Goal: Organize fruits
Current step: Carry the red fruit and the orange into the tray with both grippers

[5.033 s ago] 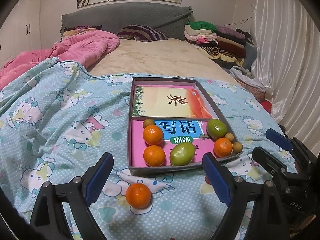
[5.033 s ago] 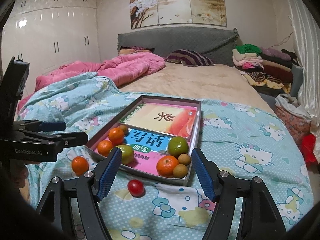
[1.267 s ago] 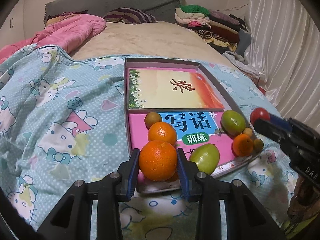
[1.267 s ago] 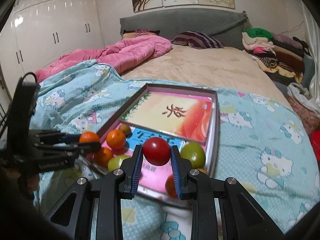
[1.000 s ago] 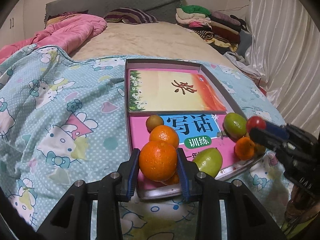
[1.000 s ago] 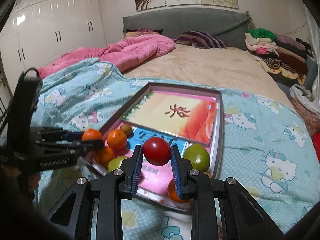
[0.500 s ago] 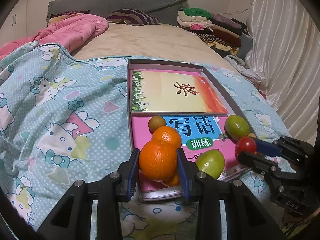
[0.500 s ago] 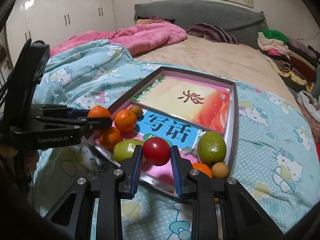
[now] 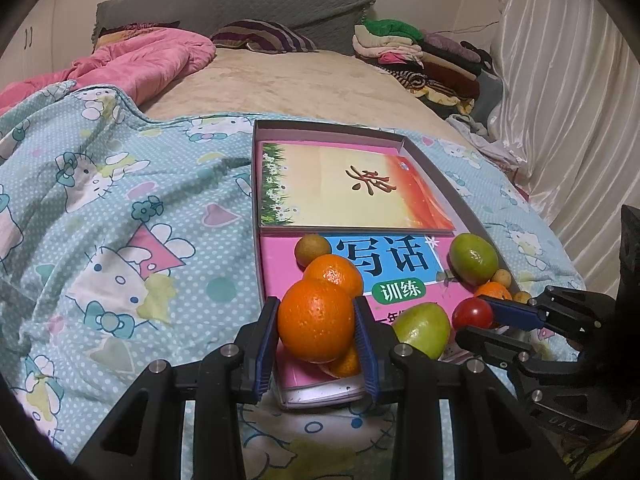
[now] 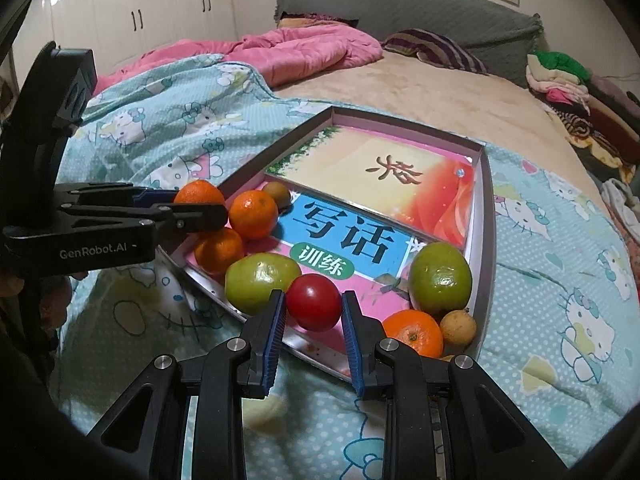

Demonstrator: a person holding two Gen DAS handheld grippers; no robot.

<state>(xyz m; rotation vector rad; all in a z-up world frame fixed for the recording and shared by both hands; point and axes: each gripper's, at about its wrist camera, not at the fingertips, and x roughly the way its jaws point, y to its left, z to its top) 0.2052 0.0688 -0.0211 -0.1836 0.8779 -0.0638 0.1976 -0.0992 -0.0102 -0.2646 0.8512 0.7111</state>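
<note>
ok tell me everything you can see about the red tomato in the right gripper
The red tomato is small, round, smooth and glossy, with a light highlight on top and no stem showing. It is clamped between the blue-padded fingers of the right hand-held gripper, one pad on each side. It is held over the near edge of the shallow box, between the green fruit on its left and an orange on its right. Whether it rests on the box cannot be told.

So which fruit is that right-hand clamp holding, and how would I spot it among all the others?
Find the shallow grey cardboard box lying on the blue cartoon-print bedspread, with books and fruit inside. At its near edge, the right gripper is shut on a small round red tomato, between a green fruit and an orange mandarin. It is the only red, glossy-smooth fruit there.
</note>
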